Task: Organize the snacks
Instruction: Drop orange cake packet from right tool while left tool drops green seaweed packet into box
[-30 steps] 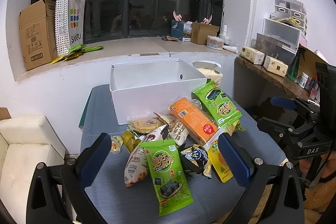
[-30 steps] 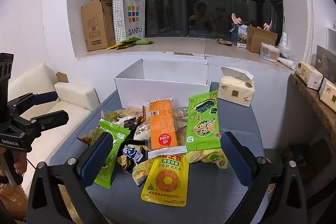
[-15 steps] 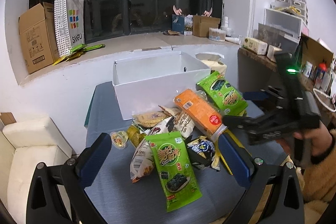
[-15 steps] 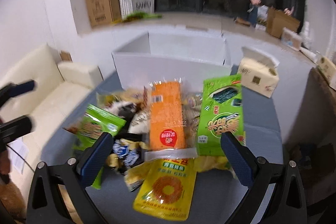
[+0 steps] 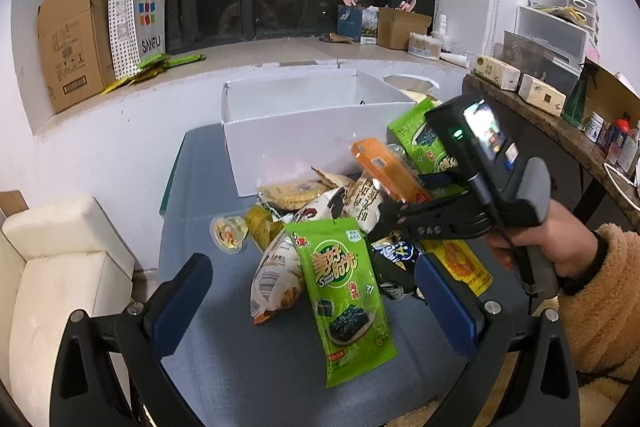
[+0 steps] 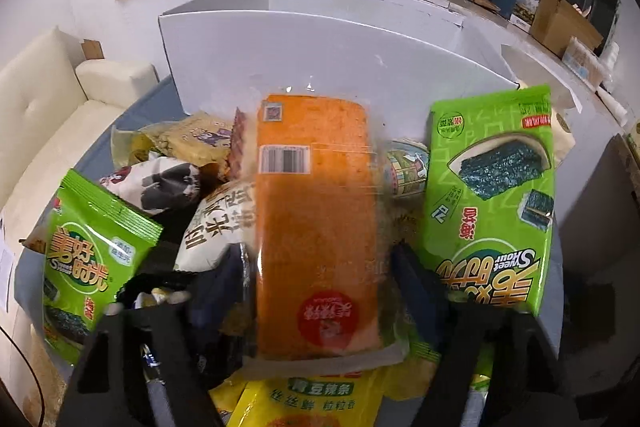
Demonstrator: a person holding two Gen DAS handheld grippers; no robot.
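A pile of snack packs lies on a grey-blue table in front of an open white box (image 5: 320,131). My right gripper (image 6: 316,279) has reached over the pile, and its fingers stand on either side of the orange snack pack (image 6: 316,227), still apart from it. The same gripper (image 5: 404,211) and pack (image 5: 384,171) show in the left wrist view. My left gripper (image 5: 312,287) is open and empty, hovering above a green seaweed pack (image 5: 344,291). A second green seaweed pack (image 6: 492,195) lies right of the orange one.
A yellow pack (image 6: 304,399) lies nearest me under the orange one. A jelly cup (image 5: 226,239) sits at the pile's left. A white sofa (image 5: 52,267) stands left of the table. A cardboard box (image 5: 72,43) and paper bag (image 5: 140,19) stand on the windowsill.
My right gripper has moved forward and down over the pile until its fingers bracket the orange pack. My left gripper has barely moved.
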